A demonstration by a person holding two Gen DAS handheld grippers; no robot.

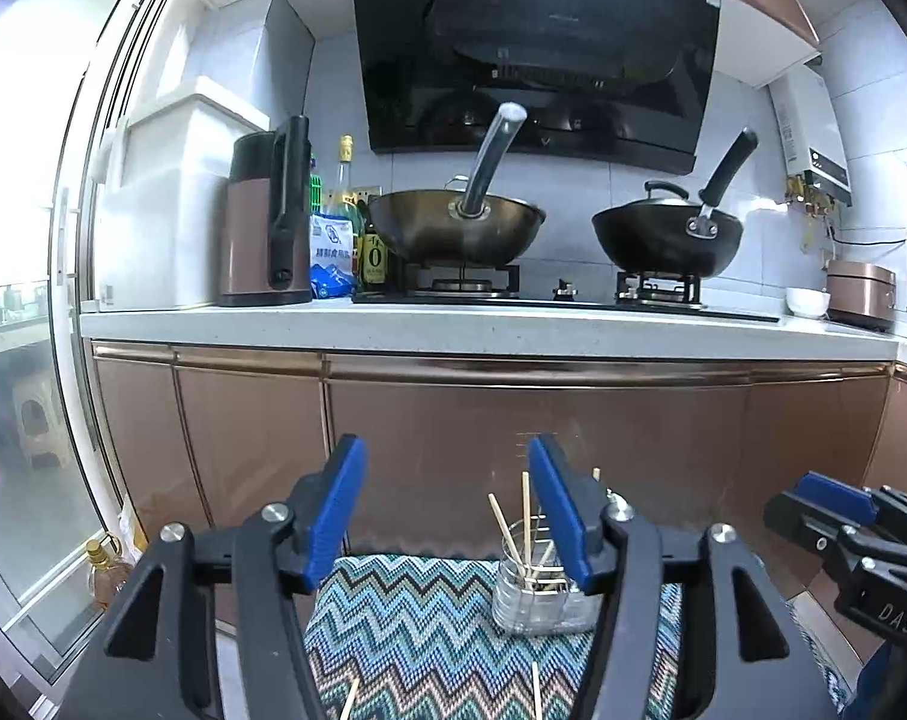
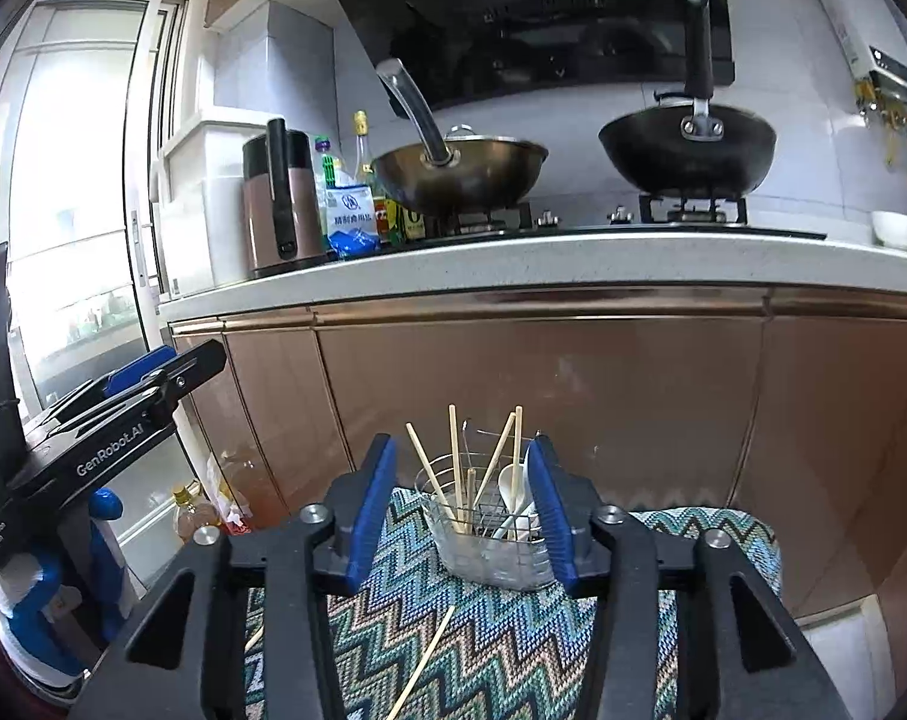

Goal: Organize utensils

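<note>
Utensil holder (image 2: 489,546), clear plastic with a wire basket inside, was seen standing upright on a zigzag-knit cloth (image 2: 501,648). Thin wooden chopsticks (image 2: 453,462) and a smooth white spoon (image 2: 509,489) were held in it. Two loose chopsticks (image 2: 426,660) were left flat on the cloth. Left gripper (image 1: 447,510) and right gripper (image 2: 462,510): blue-padded jaws spread, nothing pinched.

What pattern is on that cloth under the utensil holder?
The cloth has a knitted zigzag pattern in teal, blue, white and brown, clearest in the right wrist view.
</note>
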